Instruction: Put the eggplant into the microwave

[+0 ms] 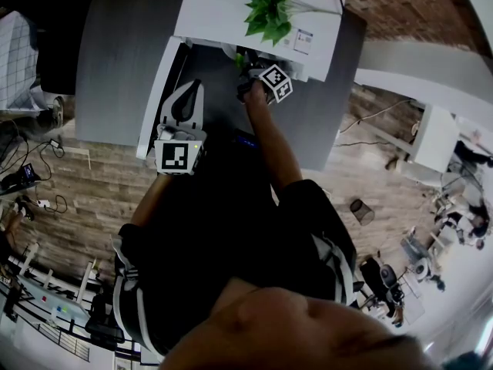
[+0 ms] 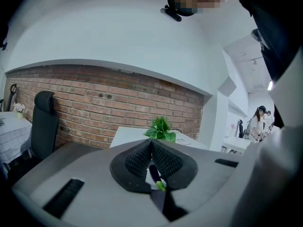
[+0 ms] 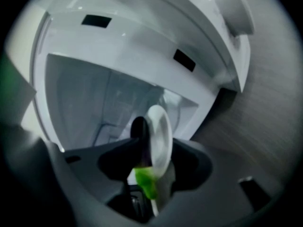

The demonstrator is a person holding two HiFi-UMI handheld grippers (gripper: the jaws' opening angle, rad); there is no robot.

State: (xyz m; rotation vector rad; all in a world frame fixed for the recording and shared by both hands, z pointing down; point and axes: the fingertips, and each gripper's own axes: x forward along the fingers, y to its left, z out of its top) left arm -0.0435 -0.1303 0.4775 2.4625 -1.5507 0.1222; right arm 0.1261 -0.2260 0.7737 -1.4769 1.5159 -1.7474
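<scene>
Evidently the placing step is nearing its end. In the head view the right claw (image 1: 245, 72) is reaching into the open microwave (image 1: 216, 6) on the grey tabletop (image 1: 123, 52), while the left claw (image 1: 189, 91) is hanging beside the swung-out door (image 1: 154, 106); the microwave's roof and the plant (image 1: 268, 10) are hiding the cavity. In the left gripper view the left claw (image 2: 151, 143) is sitting with its pads meeting, and a dark sliver with a green tip (image 2: 156, 176) is showing in the slit below them, too small to name. In the right gripper view the right claw (image 3: 151, 148) is standing wide and pressing on nothing, with the eggplant (image 3: 139, 135) lying between its jaws inside the cavity, against a white round plate (image 3: 160, 126). Blur is hiding whether it is resting fully there. Next, I judge, the right claw is needing a straight pull-back clear of the eggplant, and then the door is wanting closing.
</scene>
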